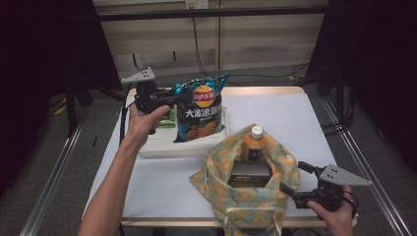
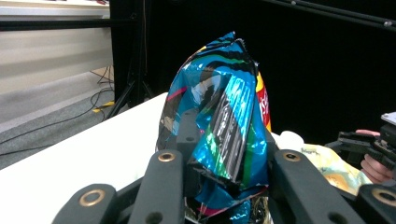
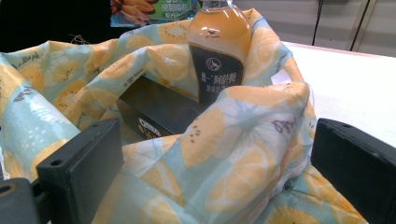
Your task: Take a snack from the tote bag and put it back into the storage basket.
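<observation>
My left gripper (image 1: 169,101) has the blue chip bag (image 1: 200,109) pinched between its jaws — in the left gripper view the crinkled foil (image 2: 224,126) fills the gap between both black jaws, and they press into its lower edge. I hold it low on purpose, I think: a puffed bag offers little to grip, and taking it by the seam end lets it stand upright over the white tray (image 1: 167,146), where a small green packet (image 1: 167,122) lies just beside it.

My right gripper (image 1: 297,178) sits at the near right rim of the lemon-print cloth bag (image 1: 246,196), jaws spread wide, with a fold of the fabric (image 3: 233,154) lying between them (not squeezed, as far as I can see — the pads stand well clear on either side). That hand looks placed to steady or hold open the mouth of the bag.

Inside the bag, an orange drink bottle (image 1: 253,142) stands upright against the far side and a dark box (image 1: 250,173) lies flat in front of it, touching it. That leaves room on top, so my guess is the chips go in last and uppermost — they are the thing that crushes.

The white table (image 1: 295,118) between tray and bag is bare, a short carry.
</observation>
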`<action>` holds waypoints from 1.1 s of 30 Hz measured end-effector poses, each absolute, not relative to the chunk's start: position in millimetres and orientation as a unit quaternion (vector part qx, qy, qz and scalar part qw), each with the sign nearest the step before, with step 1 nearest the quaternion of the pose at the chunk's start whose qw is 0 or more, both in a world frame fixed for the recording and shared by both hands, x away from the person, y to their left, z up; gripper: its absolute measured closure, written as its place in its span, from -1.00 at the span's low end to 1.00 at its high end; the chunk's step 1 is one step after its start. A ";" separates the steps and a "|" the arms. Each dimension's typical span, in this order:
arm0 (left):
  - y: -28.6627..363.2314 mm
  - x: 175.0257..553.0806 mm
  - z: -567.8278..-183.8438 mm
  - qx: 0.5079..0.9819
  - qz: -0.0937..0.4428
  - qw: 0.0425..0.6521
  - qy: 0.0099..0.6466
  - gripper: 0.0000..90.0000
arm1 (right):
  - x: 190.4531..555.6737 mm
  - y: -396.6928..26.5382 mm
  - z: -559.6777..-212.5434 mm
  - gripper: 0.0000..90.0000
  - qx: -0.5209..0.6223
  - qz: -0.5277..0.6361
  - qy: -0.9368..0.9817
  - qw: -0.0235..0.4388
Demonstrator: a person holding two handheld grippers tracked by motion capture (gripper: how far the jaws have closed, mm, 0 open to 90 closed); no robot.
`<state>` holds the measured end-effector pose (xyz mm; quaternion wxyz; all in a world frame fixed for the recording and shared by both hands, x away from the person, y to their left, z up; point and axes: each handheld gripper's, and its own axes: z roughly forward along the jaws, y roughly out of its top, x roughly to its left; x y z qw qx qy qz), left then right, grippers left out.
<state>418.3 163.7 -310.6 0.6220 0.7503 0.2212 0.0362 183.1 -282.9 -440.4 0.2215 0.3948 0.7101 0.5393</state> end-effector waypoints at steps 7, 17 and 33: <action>164.0 428.9 -320.2 0.758 0.039 0.610 0.229 0.62 | 184.4 -282.0 -440.1 -1.00 0.388 0.546 0.710 0.219; 162.8 442.3 -330.7 0.765 0.043 0.595 0.243 0.62 | 182.0 -284.6 -439.6 -1.00 0.396 0.555 0.700 0.212; 151.2 476.4 -346.7 0.770 0.040 0.584 0.256 0.62 | 179.0 -281.5 -441.2 -1.00 0.380 0.574 0.686 0.235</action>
